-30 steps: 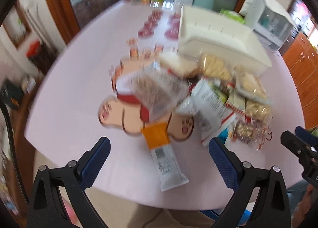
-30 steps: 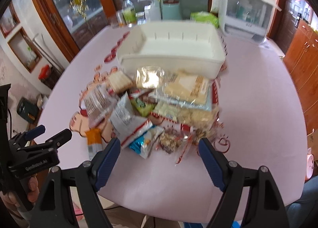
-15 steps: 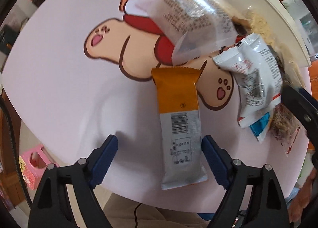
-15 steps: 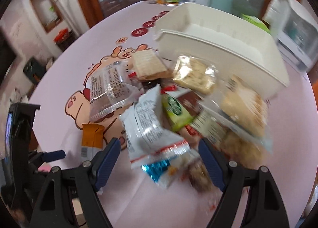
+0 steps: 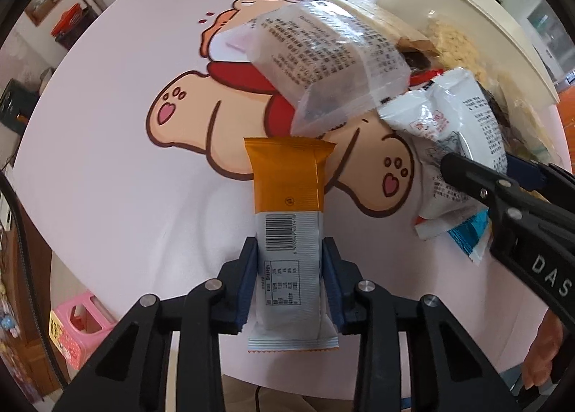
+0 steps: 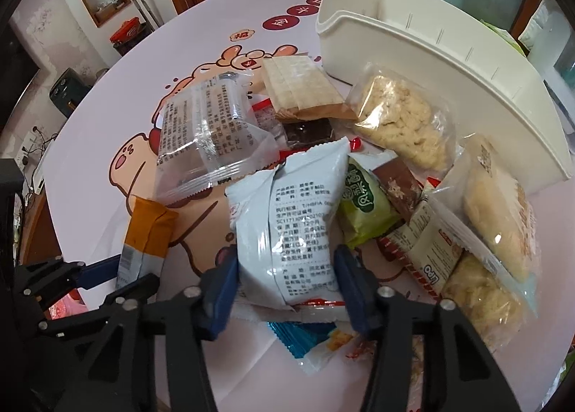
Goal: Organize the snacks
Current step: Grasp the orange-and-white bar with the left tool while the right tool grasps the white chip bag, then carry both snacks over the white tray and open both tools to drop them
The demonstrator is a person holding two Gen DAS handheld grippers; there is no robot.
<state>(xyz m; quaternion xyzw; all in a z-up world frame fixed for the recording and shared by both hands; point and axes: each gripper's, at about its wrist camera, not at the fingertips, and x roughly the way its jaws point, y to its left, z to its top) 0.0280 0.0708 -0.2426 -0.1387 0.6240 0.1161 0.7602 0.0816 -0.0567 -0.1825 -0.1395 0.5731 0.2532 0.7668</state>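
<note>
**Already gripped: two packets, both short of the bin**

Here the left gripper (image 5: 289, 280) is clamped across the grey end of the orange bar (image 5: 289, 218), its blue pads pressing the two long edges. The bar's long axis runs straight ahead along the fingers, orange end pointing away, toward the bin. It lies flat on the pink surface (image 5: 107, 178), at the edge farthest from the bin.

Just beside it, the right gripper (image 6: 287, 286) has its pads against both sides of the white pouch (image 6: 291, 218); it looks clamped, though the puffy film hides how firm the hold is. The pouch also lies lengthwise along the fingers, resting on a blue wrapper (image 6: 305, 336), one step nearer the bin than the bar.

Between the pouch and the bin sits the pile: a clear packet (image 6: 208, 135), a green packet (image 6: 363, 207), a wafer pack (image 6: 298, 85) and a puffed-rice bag (image 6: 399, 120), the last two touching or nearly touching the bin's near wall.

The white bin (image 6: 431, 52) stands beyond them all, open-topped, its long side slanting away to the right. It is ahead of both grippers, and the right one is nearer. By my reading, each packet must rise over the pile and the wall before release.
</note>
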